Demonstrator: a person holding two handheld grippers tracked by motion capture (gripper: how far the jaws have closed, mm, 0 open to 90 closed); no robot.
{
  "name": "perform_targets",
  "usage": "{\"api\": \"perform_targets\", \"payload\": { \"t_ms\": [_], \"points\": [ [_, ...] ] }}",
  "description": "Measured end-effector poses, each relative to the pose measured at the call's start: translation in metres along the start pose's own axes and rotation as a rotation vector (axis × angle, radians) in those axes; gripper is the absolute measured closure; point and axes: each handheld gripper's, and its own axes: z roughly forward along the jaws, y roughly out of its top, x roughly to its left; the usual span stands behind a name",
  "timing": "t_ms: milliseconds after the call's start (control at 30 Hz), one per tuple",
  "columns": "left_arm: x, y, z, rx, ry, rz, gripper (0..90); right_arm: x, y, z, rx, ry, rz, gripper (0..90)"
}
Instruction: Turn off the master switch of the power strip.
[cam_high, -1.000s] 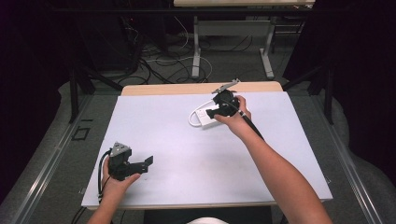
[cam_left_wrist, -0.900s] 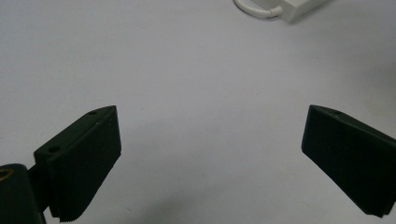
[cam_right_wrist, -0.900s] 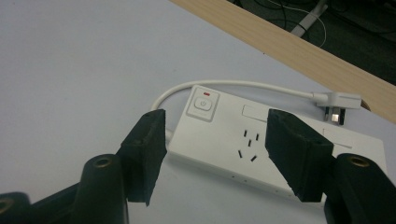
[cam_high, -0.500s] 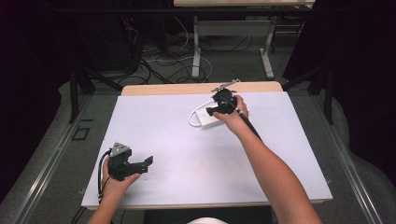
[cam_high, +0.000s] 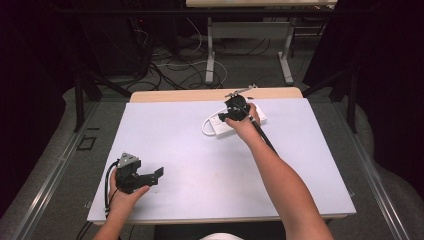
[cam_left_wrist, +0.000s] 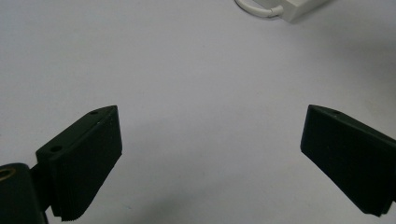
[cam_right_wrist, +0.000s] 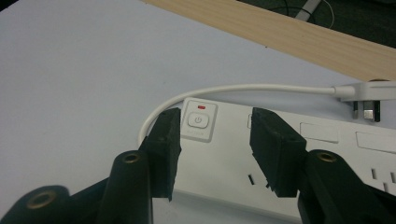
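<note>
- White plastic power strip (cam_high: 239, 121) lies flat on the pale table (cam_high: 165, 130), at the far side right of centre, close to the table's wooden far edge (cam_right_wrist: 299, 35).
- Its long axis runs left to right with a slight slant, the right end lying a little farther away. The end with the power button (cam_right_wrist: 198, 120) and a red indicator points left; the sockets run off to the right.
- The white cable (cam_high: 206, 125) leaves the button end, loops, and runs back along the far side to a plug (cam_right_wrist: 362, 99) lying on the table, so the strip appears unplugged.
- Right gripper (cam_right_wrist: 215, 140) is over the button end. Its jaws have just been closing and stand partly apart, with the strip's top face between them; the pads do not yet appear to press on it.
- Left gripper (cam_high: 150, 176) rests at the near left, well apart from the strip, with its jaws spread wide over bare table.
- Progress, as judged: the approach is done; the grip or button press, and any move of the strip, remain.
</note>
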Motion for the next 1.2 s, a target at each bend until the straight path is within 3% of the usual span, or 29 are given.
{"api": "perform_targets", "payload": {
  "t_ms": [300, 633, 767, 1033, 1200],
  "points": [
    [0.001, -0.001, 0.001, -0.019, 0.005, -0.013, 5.6, 0.000, -0.001, 0.011, 0.001, 0.009, 0.001, 67.8],
    [0.002, 0.000, 0.000, 0.006, -0.001, -0.009, 6.0, -0.002, -0.004, 0.025, 0.018, 0.016, -0.019, 82.8],
    [0.003, 0.000, 0.001, 0.010, -0.004, -0.010, 6.1, -0.002, -0.005, 0.030, 0.002, 0.025, -0.026, 89.7],
    [0.003, 0.000, 0.001, 0.008, -0.007, -0.012, 6.2, -0.001, -0.006, 0.043, 0.023, 0.024, -0.050, 90.0],
    [0.004, 0.000, 0.001, 0.009, -0.005, -0.009, 6.5, 0.002, -0.006, 0.050, 0.067, 0.019, -0.062, 90.0]
  ]
}}
